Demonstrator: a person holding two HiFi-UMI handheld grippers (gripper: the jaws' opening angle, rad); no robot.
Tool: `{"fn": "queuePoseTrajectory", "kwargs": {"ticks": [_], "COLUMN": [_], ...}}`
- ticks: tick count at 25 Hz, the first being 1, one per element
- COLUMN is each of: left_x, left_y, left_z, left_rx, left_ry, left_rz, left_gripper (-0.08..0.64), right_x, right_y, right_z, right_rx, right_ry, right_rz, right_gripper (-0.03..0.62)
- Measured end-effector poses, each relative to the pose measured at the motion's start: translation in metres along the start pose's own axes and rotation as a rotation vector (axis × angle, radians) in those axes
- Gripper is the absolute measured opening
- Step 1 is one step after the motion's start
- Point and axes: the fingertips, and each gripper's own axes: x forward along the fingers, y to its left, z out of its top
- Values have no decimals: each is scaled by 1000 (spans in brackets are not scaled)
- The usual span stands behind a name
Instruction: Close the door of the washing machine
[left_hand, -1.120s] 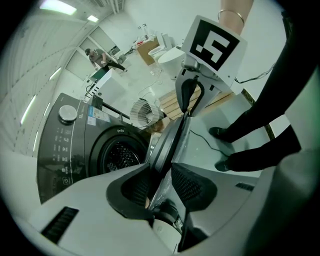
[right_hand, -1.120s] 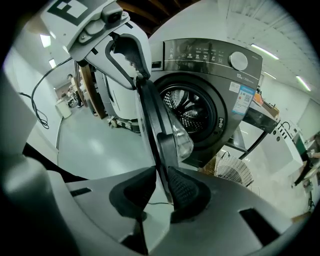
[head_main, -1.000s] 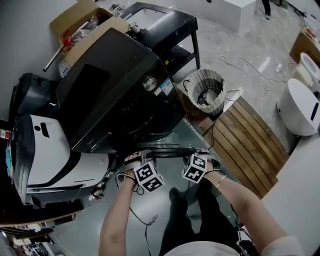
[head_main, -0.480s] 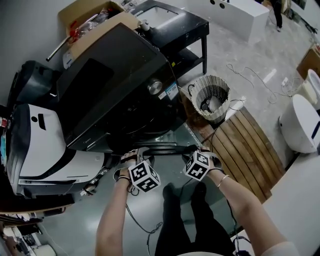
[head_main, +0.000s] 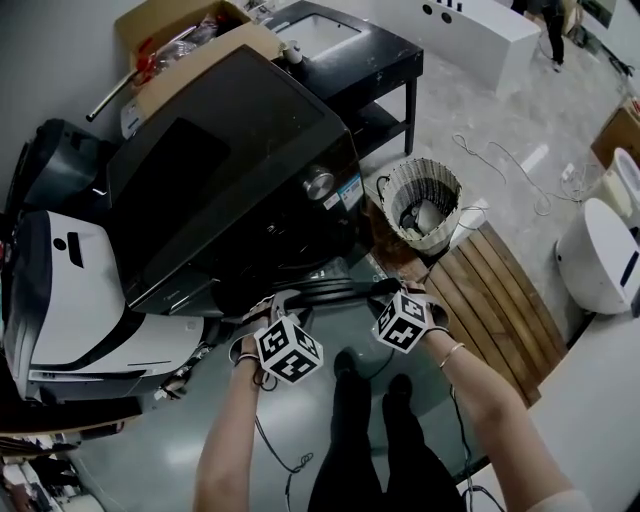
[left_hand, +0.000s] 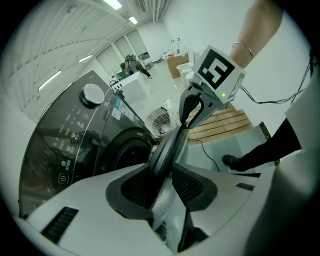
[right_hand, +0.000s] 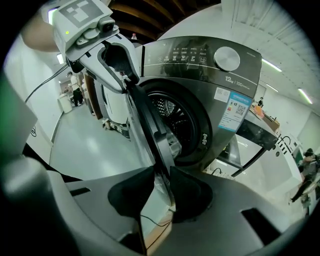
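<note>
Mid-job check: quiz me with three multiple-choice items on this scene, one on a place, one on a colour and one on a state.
1. Where does the round basket stand relative to the washing machine?
A. on top of it
B. on the floor beside it
C. behind it, against the wall

2. What colour is the washing machine's casing?
A. white
B. dark grey
C. red

3. The door is:
A. latched shut
B. standing open
C. taken off

Answers:
1 B, the basket sits on the floor by the machine's front corner.
2 B, its top and front panel both look dark grey.
3 B, the drum shows behind the swung-out door.
</note>
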Motion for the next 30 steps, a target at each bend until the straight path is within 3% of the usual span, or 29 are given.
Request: {"fn": "queuePoseTrajectory", "kwargs": {"ticks": [17, 30], "left_x": [33, 48], "left_y": [73, 107], "left_z": [3, 3], "left_rx": [-129, -206], "left_ry": [-68, -65], "left_rz": [-66, -31], "left_gripper": [146, 146], "right_x": [47, 69], "right_y": [-79, -115], "right_z": [49, 73], "right_rx": [1, 39], "right_ry": [-37, -64], "right_rz": [-52, -104], "right_gripper": [114, 114]}}
